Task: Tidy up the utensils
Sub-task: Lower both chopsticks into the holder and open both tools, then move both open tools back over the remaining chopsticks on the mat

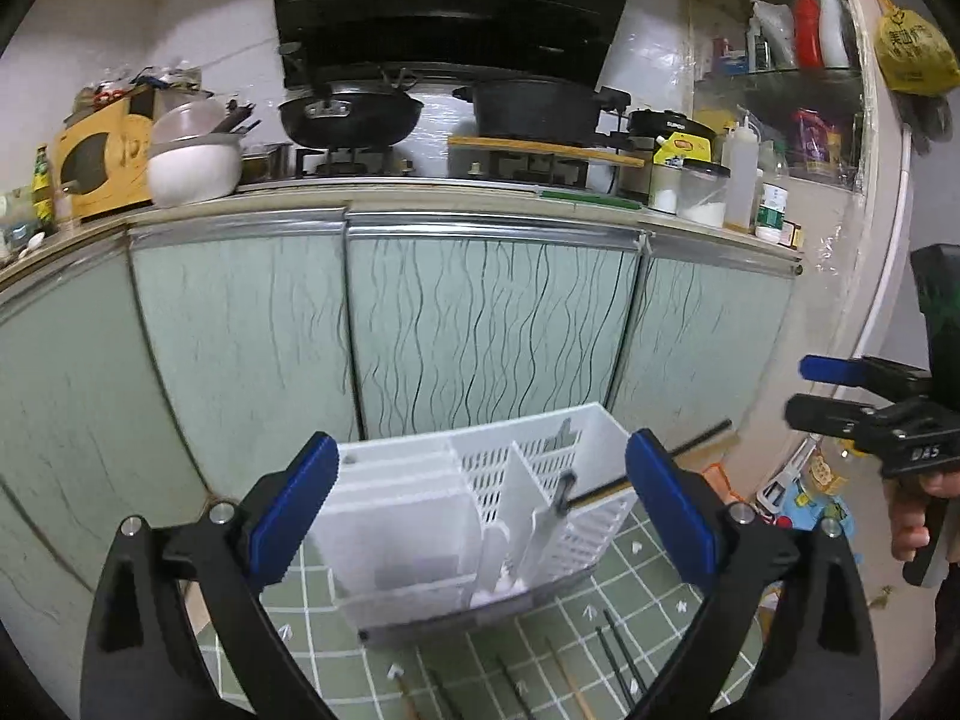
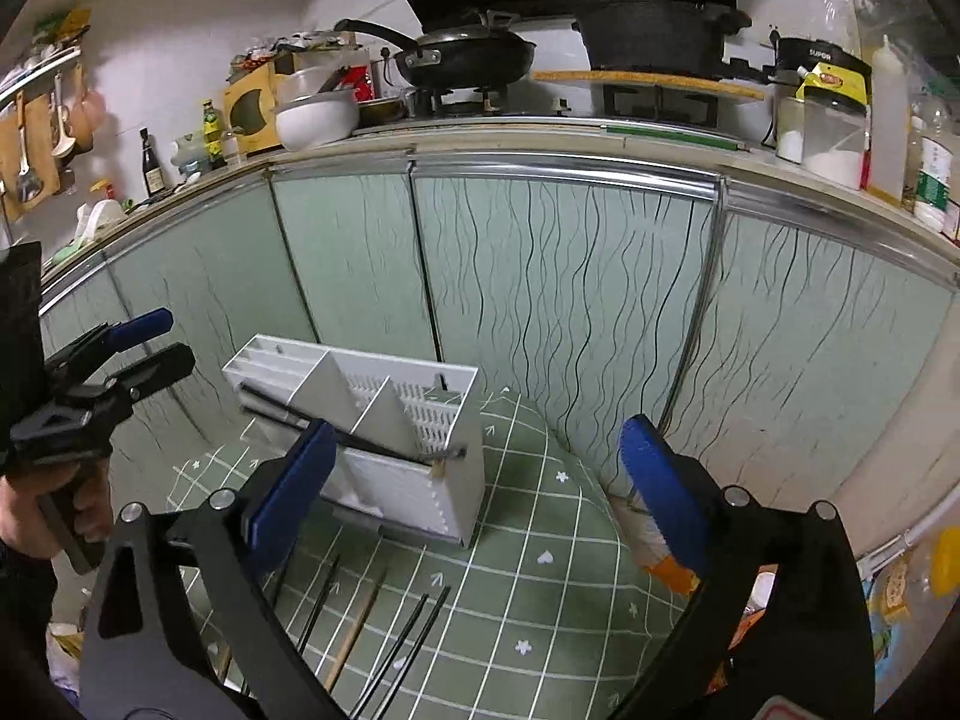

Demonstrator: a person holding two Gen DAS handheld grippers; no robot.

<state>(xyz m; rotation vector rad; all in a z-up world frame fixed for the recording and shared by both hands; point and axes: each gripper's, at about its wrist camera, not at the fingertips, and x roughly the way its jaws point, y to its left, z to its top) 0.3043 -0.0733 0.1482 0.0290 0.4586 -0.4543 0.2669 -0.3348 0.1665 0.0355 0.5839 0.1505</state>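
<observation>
A white slotted utensil holder (image 1: 396, 516) (image 2: 408, 492) stands on a green checked cloth (image 1: 636, 588) (image 2: 540, 516). A long black chopstick (image 2: 360, 441) lies across its top. A pale-bladed knife with a dark handle (image 1: 561, 495) leans in a compartment. Several loose chopsticks (image 1: 618, 660) (image 2: 414, 630), dark and wooden, lie on the cloth in front of the holder. My left gripper (image 1: 483, 510) is open and frames the holder from the near side, with nothing held. My right gripper (image 2: 480, 492) is open too, just right of the holder and above the chopsticks.
Pale green cabinet doors (image 1: 480, 324) (image 2: 570, 276) rise right behind the holder. The counter above carries pans (image 1: 348, 114), a white pot and jars. A person's hand holds the other gripper at each view's edge. Colourful packets (image 1: 822, 498) lie to the right.
</observation>
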